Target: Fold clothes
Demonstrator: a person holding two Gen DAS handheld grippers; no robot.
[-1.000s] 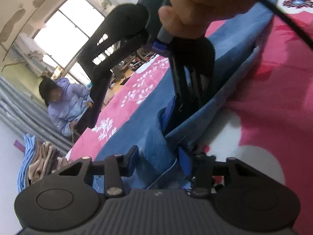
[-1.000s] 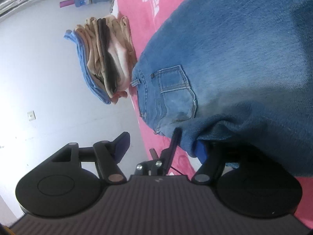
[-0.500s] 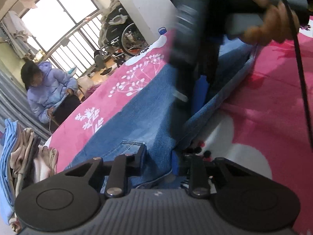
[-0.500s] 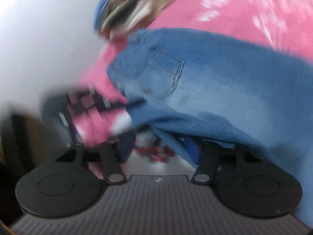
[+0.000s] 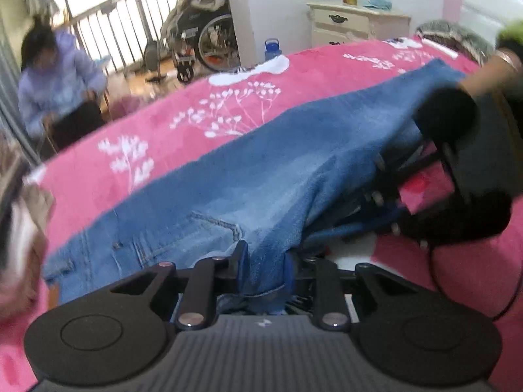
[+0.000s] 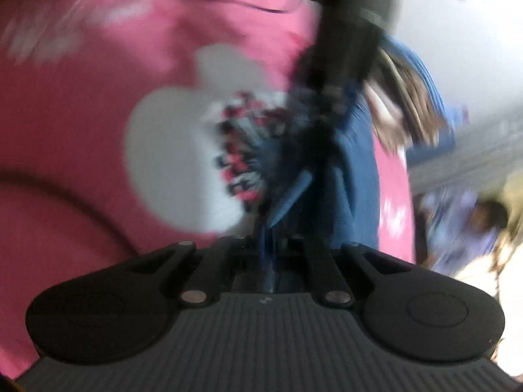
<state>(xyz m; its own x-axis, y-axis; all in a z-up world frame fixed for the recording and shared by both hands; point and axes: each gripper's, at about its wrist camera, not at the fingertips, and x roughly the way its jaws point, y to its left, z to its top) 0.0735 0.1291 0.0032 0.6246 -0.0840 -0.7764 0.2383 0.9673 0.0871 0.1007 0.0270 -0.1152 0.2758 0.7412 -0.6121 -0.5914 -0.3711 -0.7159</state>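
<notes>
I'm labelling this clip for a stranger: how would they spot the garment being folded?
Find the pink flowered blanket covering the bed. Across it lies a long pair of blue jeans, its near edge pinched in the left claw. Unlike the stacked folded clothes at the left, it's spread out, with a stitched pocket.

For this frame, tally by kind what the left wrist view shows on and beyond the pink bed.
Jeans: 1
Hand-held grippers: 2, left, right
Wheelchair: 1
Dresser: 1
Blue water jug: 1
Seated person: 1
Total: 7
</notes>
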